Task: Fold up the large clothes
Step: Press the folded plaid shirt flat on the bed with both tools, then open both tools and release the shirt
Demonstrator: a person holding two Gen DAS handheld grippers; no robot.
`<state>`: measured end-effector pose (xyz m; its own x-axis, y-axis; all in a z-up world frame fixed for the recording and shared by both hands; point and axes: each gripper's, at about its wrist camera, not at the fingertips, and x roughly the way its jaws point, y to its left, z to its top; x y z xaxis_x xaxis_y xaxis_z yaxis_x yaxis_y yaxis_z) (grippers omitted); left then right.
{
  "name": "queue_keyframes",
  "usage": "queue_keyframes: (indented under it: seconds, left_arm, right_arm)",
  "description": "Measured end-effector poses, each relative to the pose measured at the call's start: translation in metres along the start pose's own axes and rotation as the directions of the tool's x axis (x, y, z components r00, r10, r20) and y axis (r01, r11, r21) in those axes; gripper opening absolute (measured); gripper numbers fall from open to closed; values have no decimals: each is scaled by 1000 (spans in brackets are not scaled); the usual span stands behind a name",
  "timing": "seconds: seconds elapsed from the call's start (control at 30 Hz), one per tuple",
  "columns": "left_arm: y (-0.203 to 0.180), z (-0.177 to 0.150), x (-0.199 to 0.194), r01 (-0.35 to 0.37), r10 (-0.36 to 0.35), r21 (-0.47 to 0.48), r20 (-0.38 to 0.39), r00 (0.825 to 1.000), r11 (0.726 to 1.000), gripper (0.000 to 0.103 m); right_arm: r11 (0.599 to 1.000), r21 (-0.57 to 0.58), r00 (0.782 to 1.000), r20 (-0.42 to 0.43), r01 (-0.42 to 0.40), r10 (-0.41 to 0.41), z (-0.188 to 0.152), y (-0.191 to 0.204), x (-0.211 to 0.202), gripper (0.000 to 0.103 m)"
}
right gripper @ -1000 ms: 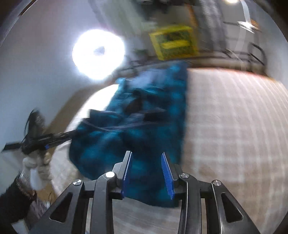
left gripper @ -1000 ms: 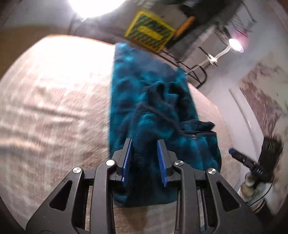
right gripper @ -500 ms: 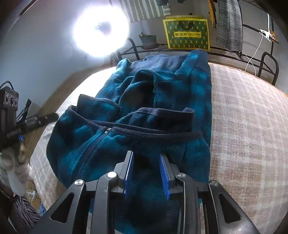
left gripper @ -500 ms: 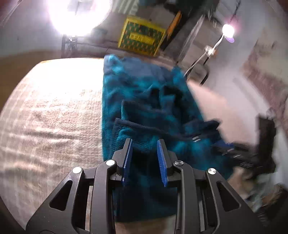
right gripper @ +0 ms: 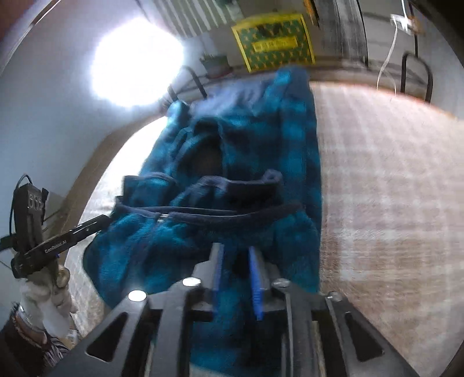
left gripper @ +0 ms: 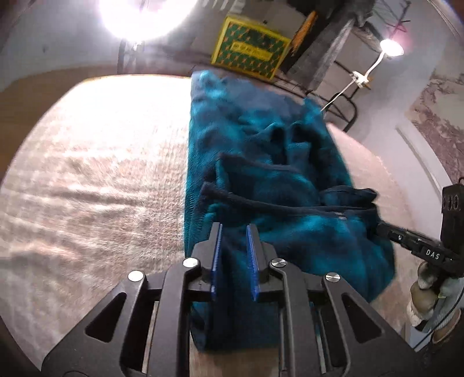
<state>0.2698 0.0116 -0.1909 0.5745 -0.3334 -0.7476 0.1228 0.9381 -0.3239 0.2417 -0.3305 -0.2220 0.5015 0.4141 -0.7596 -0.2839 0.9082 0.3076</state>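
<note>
A teal and dark-blue checked fleece jacket lies lengthwise on a beige bed cover, folded into a long strip with its dark collar and zipper on top. My left gripper hovers over the jacket's near left part, jaws a little apart with fleece seen between them. My right gripper is over the near right part of the jacket, jaws likewise apart. Each gripper also shows from the side in the other view: the right one, the left one.
The beige bed cover spreads to both sides of the jacket. A yellow and green bag stands past the bed's far end beside a metal rack. A bright lamp glares at the back; a wall is close on one side.
Both grippers have shifted slightly over the near end of the jacket and the views are blurred by motion. The jacket's near edge looks a little more bunched.
</note>
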Motion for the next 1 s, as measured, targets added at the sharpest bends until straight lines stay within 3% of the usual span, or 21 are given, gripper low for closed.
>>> queue_keyframes:
  seconds: [0.1, 0.23, 0.3, 0.43, 0.6, 0.67, 0.8, 1.0]
  left_arm:
    - [-5, -1, -27, 27, -27, 4, 36, 999, 1000, 16]
    - [-13, 0, -73, 55, -55, 5, 97, 994, 998, 16]
    - [-18, 1, -96, 56, -58, 17, 127, 990, 998, 16]
    - [-28, 7, -149, 50, -58, 45, 197, 979, 998, 16]
    - [-32, 27, -192, 38, -53, 63, 260, 964, 997, 16]
    - [-29, 33, -198, 33, -50, 65, 269, 962, 997, 16]
    - [-17, 51, -190, 16, -32, 66, 251, 967, 998, 16]
    - [0, 88, -132, -19, 0, 115, 163, 987, 993, 16]
  right_arm:
    - [997, -49, 993, 106, 58, -52, -4, 16, -41, 28]
    - [996, -60, 973, 226, 64, -49, -10, 32, -97, 28]
    - [995, -74, 966, 254, 71, -50, -16, 37, -121, 30]
    - [987, -104, 957, 277, 121, -88, -26, 45, -163, 52]
    - [992, -86, 941, 333, 97, -63, -22, 50, -214, 52]
    - [992, -91, 935, 352, 85, -48, -19, 51, -227, 45]
    - [989, -122, 943, 331, 82, -37, -3, 48, -227, 35]
    - [984, -158, 962, 271, 87, -41, 35, 30, -181, 27]
